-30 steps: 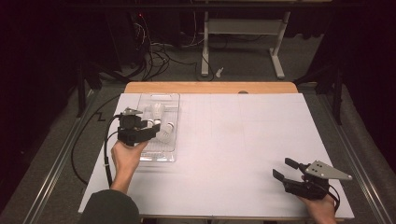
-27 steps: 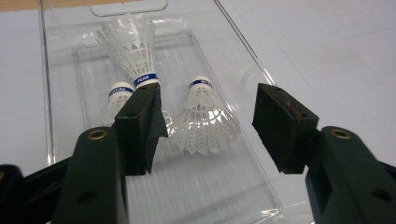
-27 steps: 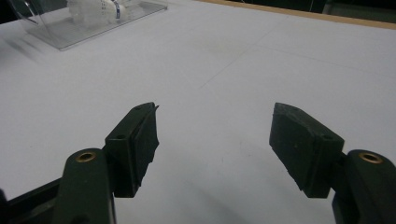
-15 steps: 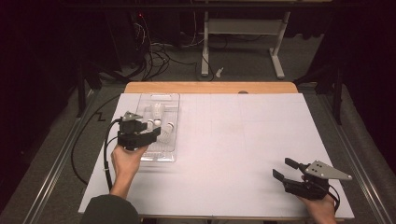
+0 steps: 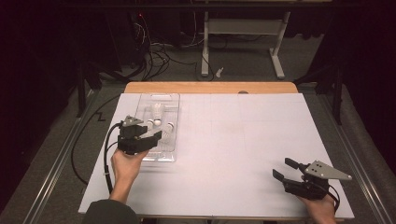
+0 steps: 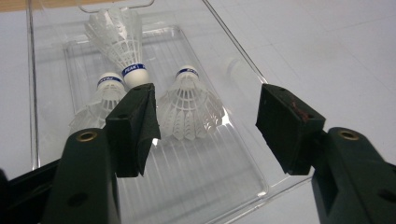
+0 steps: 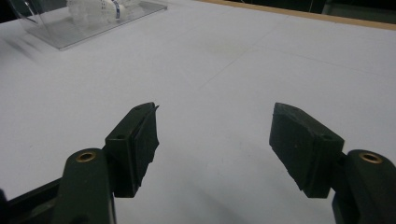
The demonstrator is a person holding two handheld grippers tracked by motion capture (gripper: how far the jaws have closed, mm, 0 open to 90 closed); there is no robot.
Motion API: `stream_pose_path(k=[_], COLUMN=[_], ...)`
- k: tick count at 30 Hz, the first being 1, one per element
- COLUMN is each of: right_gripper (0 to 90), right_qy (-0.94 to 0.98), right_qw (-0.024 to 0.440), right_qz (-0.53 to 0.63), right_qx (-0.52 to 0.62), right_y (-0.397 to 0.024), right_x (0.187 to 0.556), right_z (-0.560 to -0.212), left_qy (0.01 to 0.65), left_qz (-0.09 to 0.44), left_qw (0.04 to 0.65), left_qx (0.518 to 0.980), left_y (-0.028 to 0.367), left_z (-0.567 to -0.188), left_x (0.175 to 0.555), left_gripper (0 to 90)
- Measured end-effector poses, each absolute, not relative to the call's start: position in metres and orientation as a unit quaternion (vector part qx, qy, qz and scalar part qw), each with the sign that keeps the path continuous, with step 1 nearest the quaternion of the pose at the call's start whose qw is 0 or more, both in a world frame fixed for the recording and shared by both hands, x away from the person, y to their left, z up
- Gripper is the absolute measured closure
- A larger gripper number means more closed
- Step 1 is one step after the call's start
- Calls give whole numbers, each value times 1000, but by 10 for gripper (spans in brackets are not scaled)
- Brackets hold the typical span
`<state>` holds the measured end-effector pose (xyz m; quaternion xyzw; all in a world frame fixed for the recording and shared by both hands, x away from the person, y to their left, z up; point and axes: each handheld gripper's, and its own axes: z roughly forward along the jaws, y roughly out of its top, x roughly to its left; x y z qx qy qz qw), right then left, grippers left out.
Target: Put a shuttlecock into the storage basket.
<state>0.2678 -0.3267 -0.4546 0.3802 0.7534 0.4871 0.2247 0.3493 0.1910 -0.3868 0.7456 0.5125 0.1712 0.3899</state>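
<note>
A clear plastic tray [image 5: 163,151] lies at the left of the white table mat, and three white feather shuttlecocks [image 5: 159,114] lie in it. In the left gripper view one shuttlecock [image 6: 116,35] lies farthest, a second [image 6: 95,105] at left, a third [image 6: 189,102] in the middle of the tray [image 6: 196,172]. My left gripper [image 5: 150,133] [image 6: 208,107] hovers over the tray's near half. Its jaws have just been opening and stand wide, gripping nothing. My right gripper [image 5: 281,168] [image 7: 215,116] rests open at the near right over bare mat.
The white mat [image 5: 243,135] covers the table, with a strip of wooden tabletop [image 5: 210,87] at the far edge. Beyond it are floor cables [image 5: 154,51] and a white stand's legs [image 5: 243,28]. A black cable [image 5: 108,154] trails from the left gripper.
The left gripper has drawn back a little toward the near edge of the tray and its jaws have spread wider. The right gripper has not moved.
</note>
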Motion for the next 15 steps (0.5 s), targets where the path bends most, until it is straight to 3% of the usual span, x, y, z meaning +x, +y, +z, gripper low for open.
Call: stream_pose_path(k=[15], right_gripper=[327], right_qy=[753], right_qw=[225], right_qz=[487], right_qx=[380], right_y=[-327], right_x=[268], right_z=[-455], left_qy=[508], left_qz=[170], left_qw=[409], left_qx=[739], left_y=[190], left_z=[-388], left_x=[338], left_gripper=[388])
